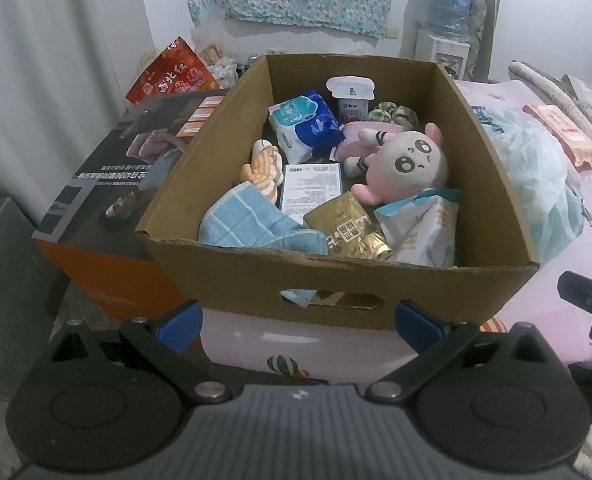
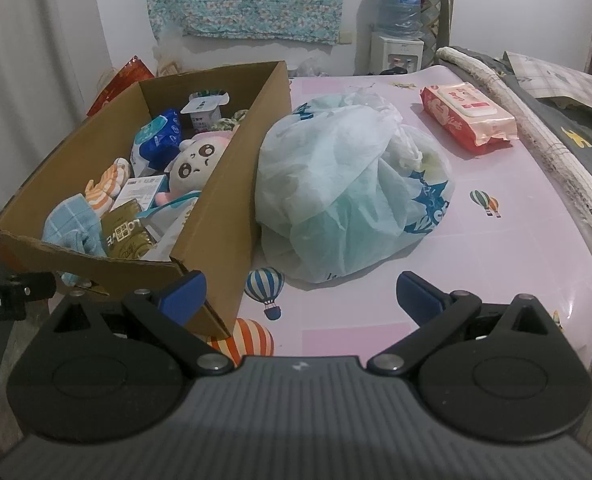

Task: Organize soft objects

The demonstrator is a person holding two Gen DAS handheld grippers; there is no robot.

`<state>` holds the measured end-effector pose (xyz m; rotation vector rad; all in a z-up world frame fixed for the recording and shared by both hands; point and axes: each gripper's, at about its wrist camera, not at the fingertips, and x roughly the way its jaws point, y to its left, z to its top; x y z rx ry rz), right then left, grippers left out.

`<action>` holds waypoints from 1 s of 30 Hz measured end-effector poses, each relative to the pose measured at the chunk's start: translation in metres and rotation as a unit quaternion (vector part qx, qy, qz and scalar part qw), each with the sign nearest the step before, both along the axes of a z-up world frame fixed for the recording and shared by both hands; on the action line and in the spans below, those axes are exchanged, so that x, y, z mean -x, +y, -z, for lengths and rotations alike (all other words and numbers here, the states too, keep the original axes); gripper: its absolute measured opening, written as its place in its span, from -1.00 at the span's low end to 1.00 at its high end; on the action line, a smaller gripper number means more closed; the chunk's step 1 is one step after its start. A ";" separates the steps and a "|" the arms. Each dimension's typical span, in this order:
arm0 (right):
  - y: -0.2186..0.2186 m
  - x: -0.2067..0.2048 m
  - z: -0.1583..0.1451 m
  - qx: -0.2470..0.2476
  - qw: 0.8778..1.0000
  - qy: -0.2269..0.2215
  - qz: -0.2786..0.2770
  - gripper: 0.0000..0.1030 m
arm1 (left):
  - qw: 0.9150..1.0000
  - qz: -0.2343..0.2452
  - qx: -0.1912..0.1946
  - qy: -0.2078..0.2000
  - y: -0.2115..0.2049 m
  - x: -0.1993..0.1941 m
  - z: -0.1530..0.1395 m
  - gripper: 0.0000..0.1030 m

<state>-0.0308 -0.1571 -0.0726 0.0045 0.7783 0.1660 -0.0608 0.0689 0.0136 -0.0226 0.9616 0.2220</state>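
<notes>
A cardboard box (image 1: 336, 280) (image 2: 232, 184) stands on the pink table and holds a pink-and-white plush doll (image 1: 408, 160) (image 2: 194, 164), a blue towel (image 1: 248, 224) (image 2: 72, 220), an orange striped cloth (image 1: 262, 170), tissue packs (image 1: 308, 124), a gold pouch (image 1: 348, 232) and a yogurt cup (image 1: 350, 94). Right of the box lies a full pale plastic bag (image 2: 348, 188) (image 1: 536, 176). A red wet-wipes pack (image 2: 468, 116) lies further back. My left gripper (image 1: 299, 324) is open in front of the box. My right gripper (image 2: 301, 294) is open, just short of the bag.
The pink tablecloth (image 2: 496, 264) has balloon prints. A dark printed carton (image 1: 108, 184) stands left of the box, a red gift bag (image 1: 172, 72) behind it. A water dispenser (image 2: 398, 20) stands by the far wall, and folded bedding (image 2: 556, 128) lines the right edge.
</notes>
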 end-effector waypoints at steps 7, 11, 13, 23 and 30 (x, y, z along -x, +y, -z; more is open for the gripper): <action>0.000 -0.001 0.001 0.000 1.000 0.001 -0.001 0.98 | 1.000 0.007 0.002 0.004 -0.005 -0.001 0.003 1.00; 0.000 -0.002 0.002 0.003 1.000 0.002 0.001 0.98 | 1.000 0.011 0.004 0.006 -0.006 -0.004 0.004 1.00; 0.000 -0.002 0.003 0.005 1.000 0.002 0.001 0.98 | 1.000 0.012 0.005 0.007 -0.006 -0.004 0.005 1.00; 0.002 -0.004 0.006 0.008 1.000 0.009 -0.007 0.98 | 1.000 0.008 0.007 0.014 -0.004 -0.007 0.009 1.00; 0.007 -0.009 0.006 0.016 1.000 0.011 -0.016 0.98 | 1.000 0.004 0.010 0.016 -0.002 -0.007 0.011 1.00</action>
